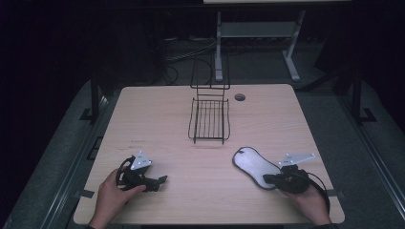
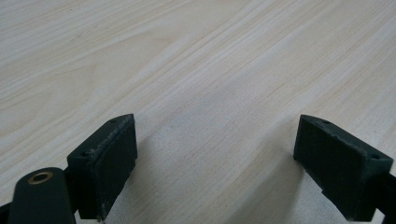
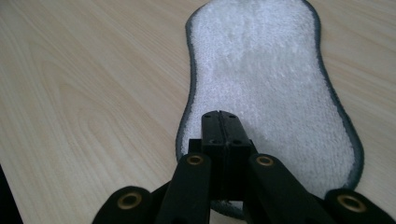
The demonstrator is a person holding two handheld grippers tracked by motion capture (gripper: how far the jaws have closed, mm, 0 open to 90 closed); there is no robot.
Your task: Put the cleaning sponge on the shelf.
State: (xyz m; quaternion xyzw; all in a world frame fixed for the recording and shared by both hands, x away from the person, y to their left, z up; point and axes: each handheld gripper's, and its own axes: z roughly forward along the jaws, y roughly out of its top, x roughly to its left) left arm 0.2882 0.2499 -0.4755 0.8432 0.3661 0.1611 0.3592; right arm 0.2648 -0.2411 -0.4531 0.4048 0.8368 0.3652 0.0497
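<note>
A white fluffy pad (image 1: 253, 164) with a dark grey rim lies flat on the wooden table (image 1: 157, 119), at the front right. My right gripper (image 1: 268, 180) sits over its near end. In the right gripper view its jaws (image 3: 219, 116) are pressed together above the pad (image 3: 261, 70), with no fabric visible between them. My left gripper (image 1: 160, 182) rests at the front left, held by a hand. Its jaws (image 2: 215, 154) stand wide open over bare wood, with nothing between them.
A black wire basket (image 1: 209, 119) with a tall wire back stands at the table's middle rear. A round cable hole (image 1: 239, 97) lies just right of it. Beyond the far edge, a white desk frame (image 1: 258, 33) stands on the dark floor.
</note>
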